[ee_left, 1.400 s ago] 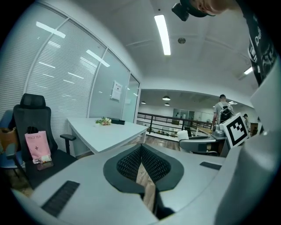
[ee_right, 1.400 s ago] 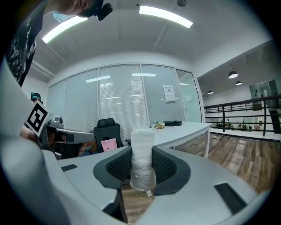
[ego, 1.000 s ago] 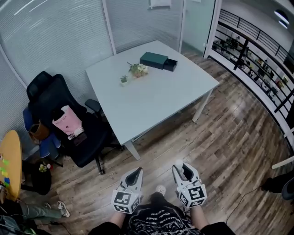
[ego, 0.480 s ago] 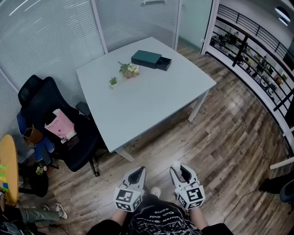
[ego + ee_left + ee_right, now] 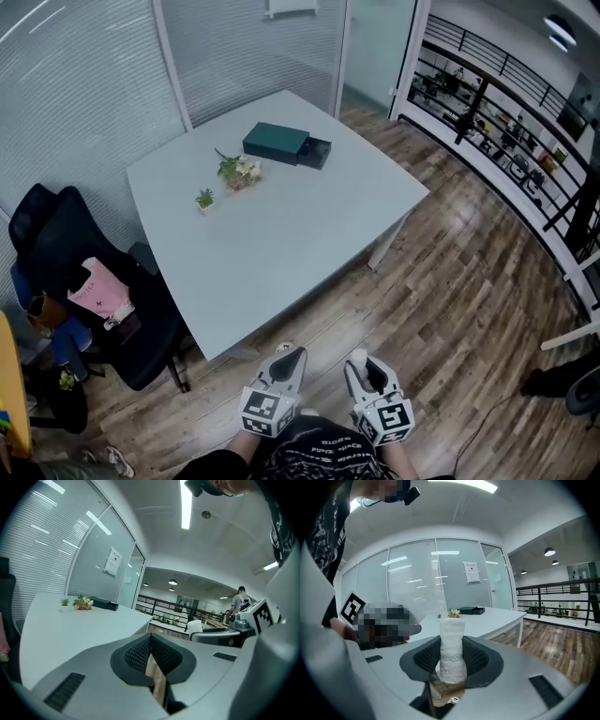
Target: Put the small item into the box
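A dark green box with its black drawer pulled out lies at the far side of the pale table. It shows small and distant in the left gripper view and the right gripper view. My right gripper is shut on a small white rolled item that stands upright between the pads. My left gripper is shut with nothing in it; its jaws meet at the tips. Both grippers hover over the wooden floor just short of the table's near corner.
A flower arrangement and a tiny potted plant stand left of the box. A black office chair holding a pink bag sits left of the table. Glass walls stand behind, a black railing at right. A person stands far off.
Both grippers have moved forward toward the table, whose near corner now lies close in front of them. The white item stays gripped in the right gripper.
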